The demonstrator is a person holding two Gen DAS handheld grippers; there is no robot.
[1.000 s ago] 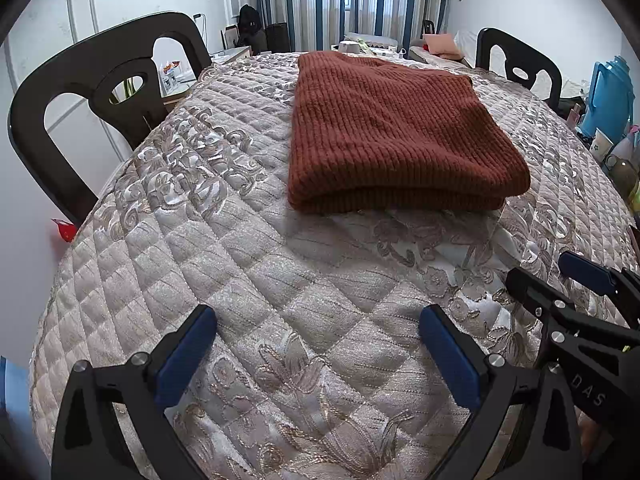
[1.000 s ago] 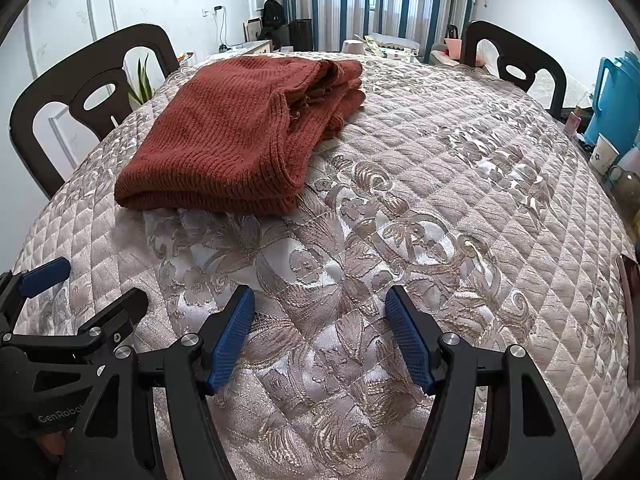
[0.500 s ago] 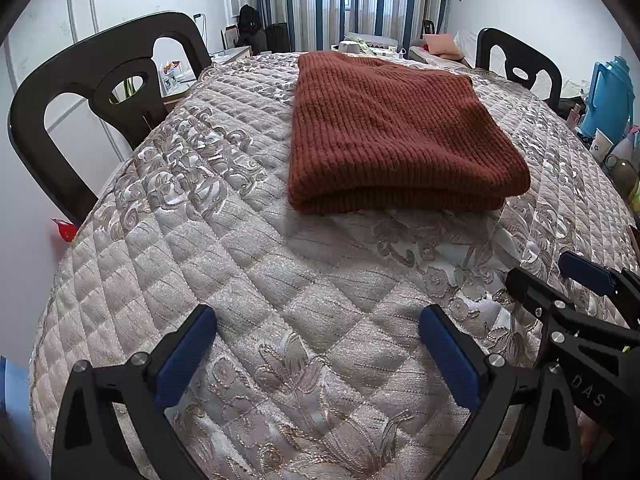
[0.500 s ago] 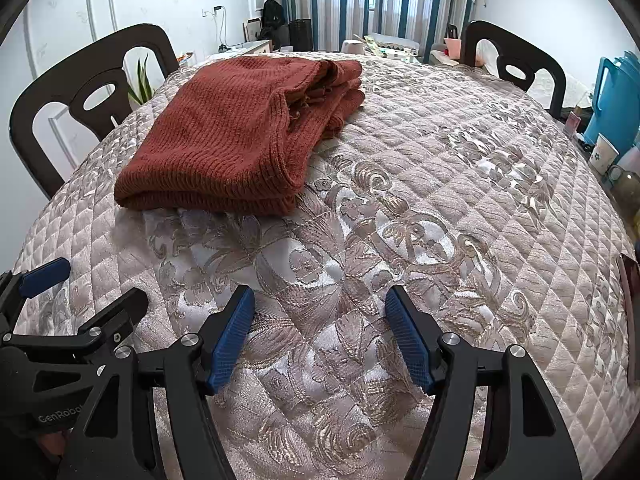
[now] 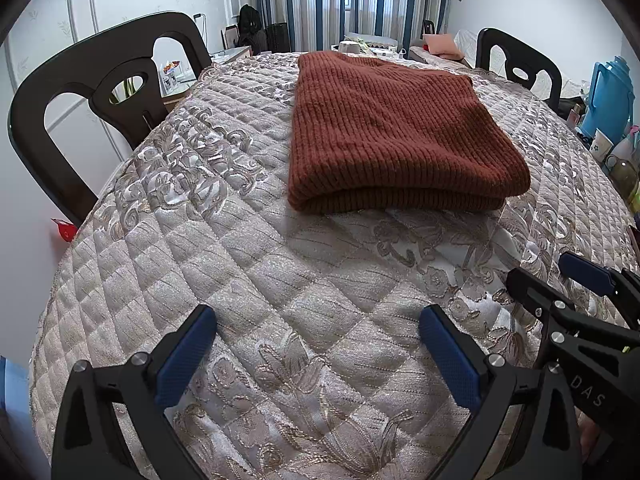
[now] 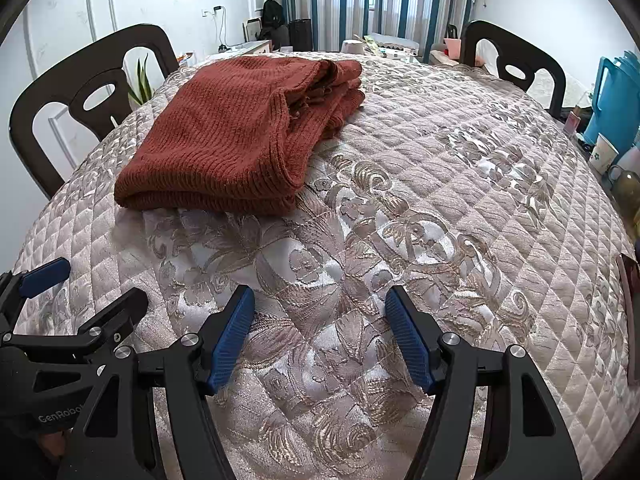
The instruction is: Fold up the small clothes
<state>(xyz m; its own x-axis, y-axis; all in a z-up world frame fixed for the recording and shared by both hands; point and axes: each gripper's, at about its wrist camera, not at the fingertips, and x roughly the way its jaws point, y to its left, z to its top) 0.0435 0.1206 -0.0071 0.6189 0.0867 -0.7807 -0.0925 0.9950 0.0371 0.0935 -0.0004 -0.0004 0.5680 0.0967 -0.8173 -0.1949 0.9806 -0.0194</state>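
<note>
A rust-red knitted garment (image 5: 396,136) lies folded into a thick rectangle on the quilted table cover (image 5: 240,264). The right wrist view shows the same garment (image 6: 236,136) at the upper left, its loose layered edges facing right. My left gripper (image 5: 316,354) hovers open over bare cover, well short of the fold, nothing between its blue pads. My right gripper (image 6: 320,336) is open too, with the garment ahead and to its left. Each gripper shows at the edge of the other's view: the right gripper (image 5: 576,312), the left gripper (image 6: 80,312).
Dark chairs stand at the table's left (image 5: 100,96) and far right (image 5: 520,64). A blue jug (image 5: 608,96), a cup (image 5: 600,146) and jars stand to the right, beyond the table's edge. A dark flat object (image 6: 632,312) lies at the table's right edge. Striped curtains hang behind.
</note>
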